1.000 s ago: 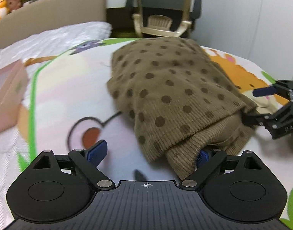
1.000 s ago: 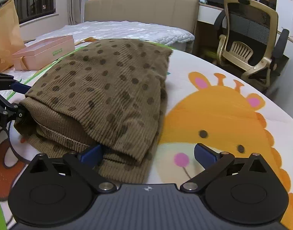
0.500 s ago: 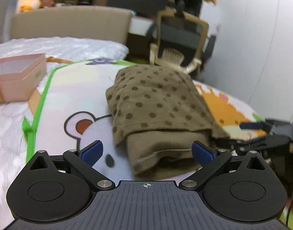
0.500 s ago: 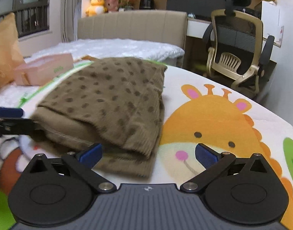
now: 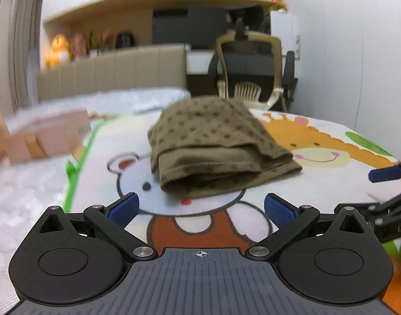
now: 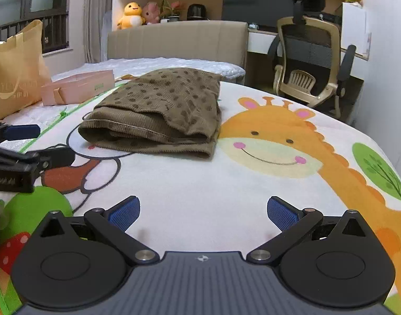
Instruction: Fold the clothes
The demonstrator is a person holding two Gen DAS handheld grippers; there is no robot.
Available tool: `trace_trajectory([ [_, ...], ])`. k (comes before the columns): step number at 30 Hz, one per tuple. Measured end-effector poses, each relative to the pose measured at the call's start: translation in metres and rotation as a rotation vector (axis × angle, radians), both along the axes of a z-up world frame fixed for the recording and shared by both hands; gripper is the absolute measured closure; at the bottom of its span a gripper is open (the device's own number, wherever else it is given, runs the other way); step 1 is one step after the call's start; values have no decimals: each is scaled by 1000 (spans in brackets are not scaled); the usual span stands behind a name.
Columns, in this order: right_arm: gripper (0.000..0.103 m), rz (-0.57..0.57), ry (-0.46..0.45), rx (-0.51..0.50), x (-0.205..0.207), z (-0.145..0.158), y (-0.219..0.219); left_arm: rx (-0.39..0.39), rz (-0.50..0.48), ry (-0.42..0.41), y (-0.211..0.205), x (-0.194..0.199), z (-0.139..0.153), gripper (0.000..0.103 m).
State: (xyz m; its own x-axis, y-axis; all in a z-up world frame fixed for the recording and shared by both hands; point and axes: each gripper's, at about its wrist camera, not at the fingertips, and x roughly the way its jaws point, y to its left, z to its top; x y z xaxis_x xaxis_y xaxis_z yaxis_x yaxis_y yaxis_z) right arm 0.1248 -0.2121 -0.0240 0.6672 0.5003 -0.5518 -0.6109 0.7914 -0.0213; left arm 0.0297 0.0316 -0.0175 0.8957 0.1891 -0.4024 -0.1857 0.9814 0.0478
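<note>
A brown polka-dot garment (image 5: pixel 213 144) lies folded in a compact stack on the cartoon-print blanket (image 5: pixel 318 157); it also shows in the right wrist view (image 6: pixel 161 110). My left gripper (image 5: pixel 201 208) is open and empty, a short way in front of the garment. My right gripper (image 6: pixel 203 211) is open and empty, farther back from the garment over the blanket (image 6: pixel 253 183). The right gripper shows at the right edge of the left wrist view (image 5: pixel 384 183), and the left gripper at the left edge of the right wrist view (image 6: pixel 19 144).
A pink box (image 6: pixel 79 86) sits on the white bedding to the left, also in the left wrist view (image 5: pixel 48 134). A tan bag (image 6: pixel 14 71) stands at far left. A beige headboard (image 6: pixel 176 39) and an office chair (image 6: pixel 310 63) are behind the bed.
Both grippers have let go of the garment's near edge and pulled back and up from it. The garment stays folded on the blanket.
</note>
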Motion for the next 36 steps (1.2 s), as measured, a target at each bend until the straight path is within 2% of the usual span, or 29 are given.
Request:
trace_trajectory([
  [4,0,-69,44,-16,11,-5,-3,46,-12,-28,-9,-5,1,0],
  [8,0,-68,93,-46,19,-12,3,40,-10,-23,-7,-3,0,0],
  [36,0,-72,101,-45,19,-13,1,-13,-13,23,3,1,-6,0],
])
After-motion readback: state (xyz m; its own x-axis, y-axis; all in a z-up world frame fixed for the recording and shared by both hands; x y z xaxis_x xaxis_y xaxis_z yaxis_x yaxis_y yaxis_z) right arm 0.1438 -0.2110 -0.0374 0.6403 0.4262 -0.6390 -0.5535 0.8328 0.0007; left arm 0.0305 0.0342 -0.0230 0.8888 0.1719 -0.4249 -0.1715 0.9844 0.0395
